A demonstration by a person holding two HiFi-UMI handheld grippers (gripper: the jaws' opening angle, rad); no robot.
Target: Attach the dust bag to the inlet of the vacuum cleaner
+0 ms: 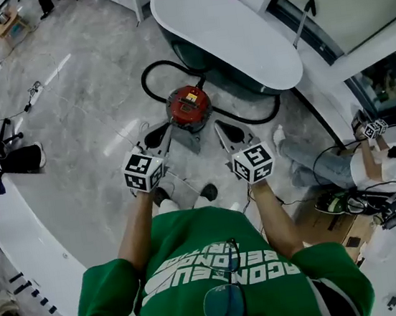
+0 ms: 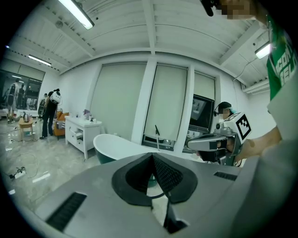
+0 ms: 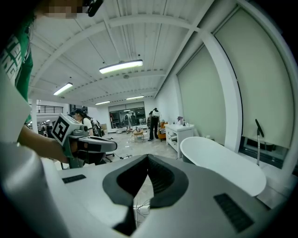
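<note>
The red, round vacuum cleaner [image 1: 188, 108] stands on the grey floor in front of me, and its black hose [image 1: 150, 77] loops behind it. I cannot make out a dust bag in any view. My left gripper [image 1: 166, 127] hovers just left of the vacuum and my right gripper [image 1: 220, 125] just right of it, both above the floor. Each is shut, tips together, with nothing between them. The left gripper view shows its closed jaws [image 2: 152, 155] and the right gripper [image 2: 212, 142] beyond. The right gripper view shows its closed jaws [image 3: 148, 157] and the left gripper [image 3: 93, 144].
A white bathtub [image 1: 225, 31] stands behind the vacuum. A person sits on the floor at the right [image 1: 373, 167], with cables and gear around. A white cabinet [image 2: 81, 132] is against the far wall. A curved white counter [image 1: 20, 235] runs along my left.
</note>
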